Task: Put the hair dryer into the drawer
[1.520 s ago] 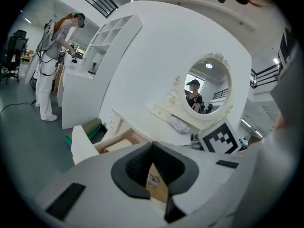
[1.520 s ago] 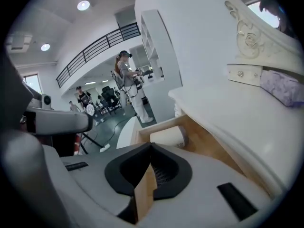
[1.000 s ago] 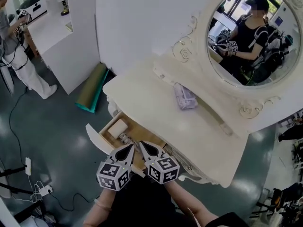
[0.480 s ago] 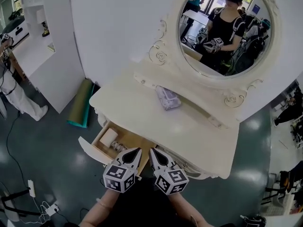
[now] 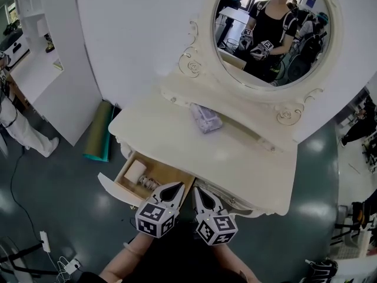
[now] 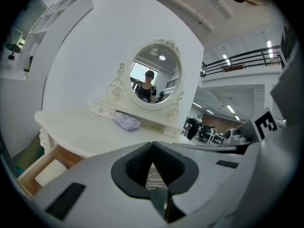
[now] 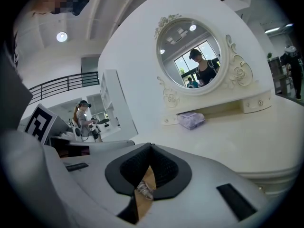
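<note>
The cream dressing table's (image 5: 247, 158) drawer (image 5: 115, 188) stands pulled open at the lower left. Its wooden floor holds a white box (image 5: 135, 171) and a pale coiled thing (image 5: 150, 184), perhaps the hair dryer's cord; no dryer body shows plainly. My left gripper (image 5: 178, 186) and right gripper (image 5: 197, 189) hover side by side over the drawer's near right corner, both shut and empty. In the left gripper view the gripper (image 6: 152, 144) has its tips together. Through the hollow behind the right gripper's (image 7: 151, 145) tips I see wood and the coiled thing (image 7: 144, 189).
A lavender pouch (image 5: 206, 118) lies on the table top under the oval mirror (image 5: 268, 31). A rolled green mat (image 5: 100, 131) leans by the table's left side. White shelving (image 5: 41, 52), a person (image 5: 17, 128) and floor cables (image 5: 44, 240) are further left.
Both grippers have risen and drawn back from over the drawer toward its near right corner, still shut. The head view has tipped up, showing more of the mirror.
</note>
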